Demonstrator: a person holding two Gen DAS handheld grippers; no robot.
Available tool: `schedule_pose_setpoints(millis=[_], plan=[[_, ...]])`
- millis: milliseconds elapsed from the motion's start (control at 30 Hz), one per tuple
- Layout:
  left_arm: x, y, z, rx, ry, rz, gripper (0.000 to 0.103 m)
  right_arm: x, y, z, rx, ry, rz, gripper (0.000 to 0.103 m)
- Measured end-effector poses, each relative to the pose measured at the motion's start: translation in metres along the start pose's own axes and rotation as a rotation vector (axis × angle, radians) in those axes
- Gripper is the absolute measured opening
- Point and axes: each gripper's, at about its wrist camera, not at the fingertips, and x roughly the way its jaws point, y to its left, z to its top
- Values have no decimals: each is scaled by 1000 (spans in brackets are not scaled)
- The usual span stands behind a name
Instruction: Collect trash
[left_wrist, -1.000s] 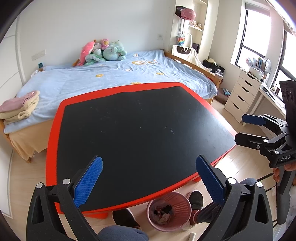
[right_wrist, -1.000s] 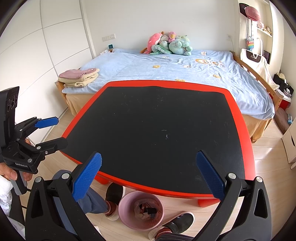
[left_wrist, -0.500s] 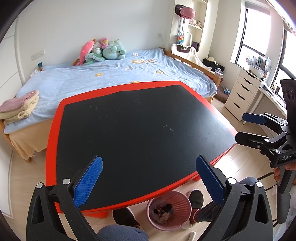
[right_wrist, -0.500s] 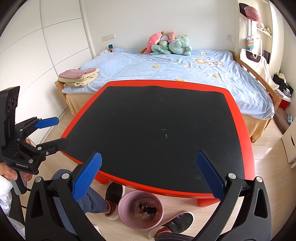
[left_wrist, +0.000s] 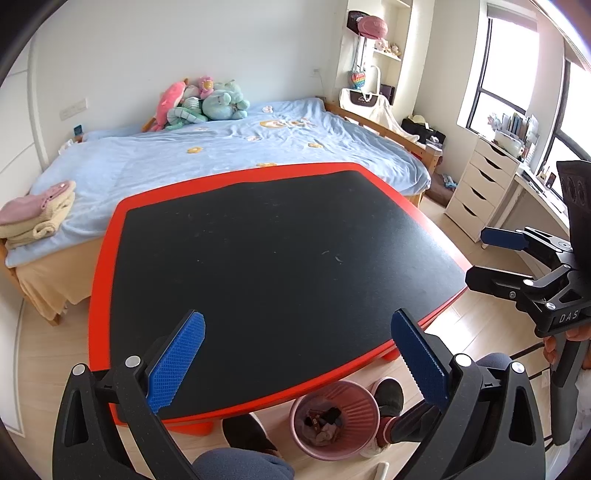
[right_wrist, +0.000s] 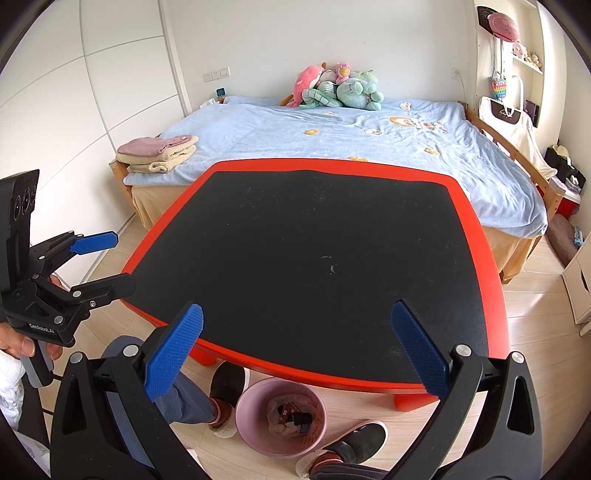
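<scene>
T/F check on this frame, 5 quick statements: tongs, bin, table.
1. Both tongs are open and hold nothing. True: left tongs, right tongs.
2. The pink bin stands on the table. False: it stands on the floor by the table's near edge.
3. The bin is empty. False: it holds trash.
4. The table has a red rim around a black top. True.
5. Folded towels lie on the table. False: they lie on a corner of the bed.
</scene>
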Motion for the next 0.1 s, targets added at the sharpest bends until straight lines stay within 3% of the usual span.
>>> schedule_pose_setpoints(millis=[100], plan=[[0,2,0,-12,-1,0,97,-1,-2,-4,0,3,0,100]])
